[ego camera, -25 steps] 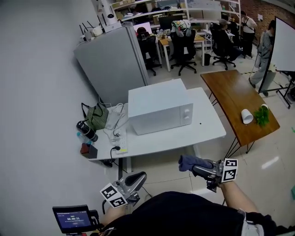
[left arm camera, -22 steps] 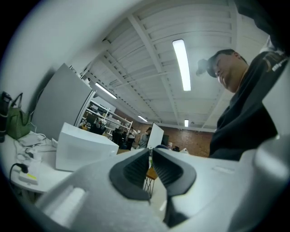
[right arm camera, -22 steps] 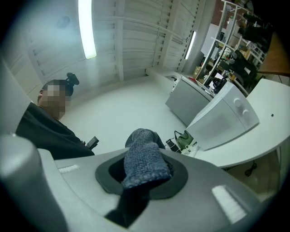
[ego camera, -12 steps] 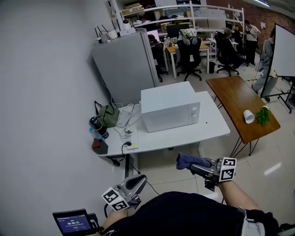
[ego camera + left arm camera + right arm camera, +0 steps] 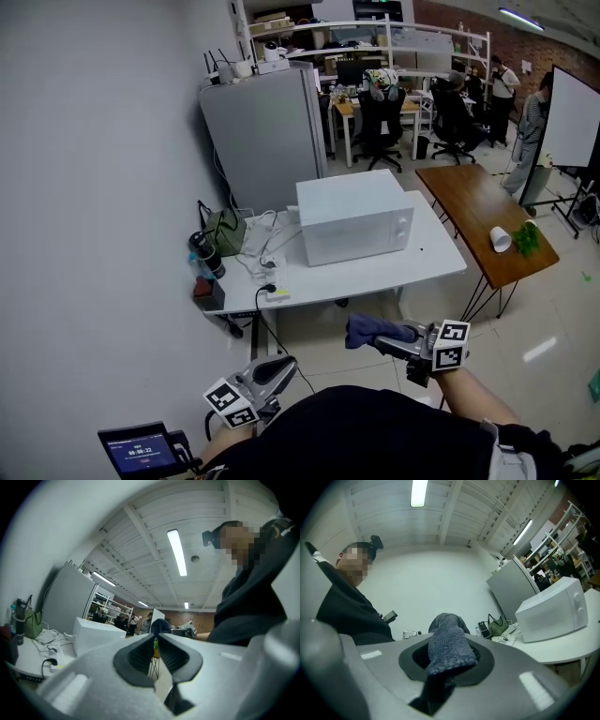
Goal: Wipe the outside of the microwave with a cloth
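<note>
1. Green fabric bag (image 5: 223,231) lies at the left end of the white rectangular table (image 5: 375,274), against the wall, with white cables just beside it.
2. Left gripper (image 5: 284,364) is held low, close to the person's dark top and well short of the table. Its own view shows the left gripper (image 5: 156,639) with the dark pads closed tip to tip and nothing between them. Its position is much as it was a second ago.
3. White box-shaped microwave (image 5: 356,217) stands on the table in front of the tall grey refrigerator (image 5: 267,131), door and knobs facing right. It sits further right and higher in the head view than a second ago, as the camera has shifted.
4. Dark blue towelling cloth (image 5: 366,330) is clamped in the right gripper (image 5: 382,340). The right gripper view shows the cloth (image 5: 447,644) bunched between the closed jaws. Cloth and gripper have moved slightly left since the earlier frame, yet remain below the table edge and well apart from the microwave (image 5: 553,609).
5. Brown wooden table (image 5: 473,202) stands to the right, carrying a tipped white cup (image 5: 501,239).
</note>
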Demonstrator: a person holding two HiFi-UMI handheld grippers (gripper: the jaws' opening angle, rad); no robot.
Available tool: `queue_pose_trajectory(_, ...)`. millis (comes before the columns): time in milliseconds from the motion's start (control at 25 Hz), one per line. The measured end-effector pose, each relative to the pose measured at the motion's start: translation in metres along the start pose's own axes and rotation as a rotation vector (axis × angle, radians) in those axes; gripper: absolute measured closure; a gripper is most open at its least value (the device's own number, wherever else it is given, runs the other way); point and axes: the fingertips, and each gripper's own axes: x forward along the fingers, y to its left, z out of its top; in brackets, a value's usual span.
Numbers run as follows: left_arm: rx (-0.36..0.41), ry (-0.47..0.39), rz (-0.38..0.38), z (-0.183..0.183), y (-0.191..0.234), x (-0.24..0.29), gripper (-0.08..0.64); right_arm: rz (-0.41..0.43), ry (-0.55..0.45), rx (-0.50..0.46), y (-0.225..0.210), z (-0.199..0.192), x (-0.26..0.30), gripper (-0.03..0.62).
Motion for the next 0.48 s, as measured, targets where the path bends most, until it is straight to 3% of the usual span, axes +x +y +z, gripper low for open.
queue_pose_trajectory(480, 0.005, -0.042, 0.004, 0.0053, 0.0006, -0.0008, 0.532, -0.028, 0.013, -0.037, 0.0020, 0.0096, -0.0097, 0.523)
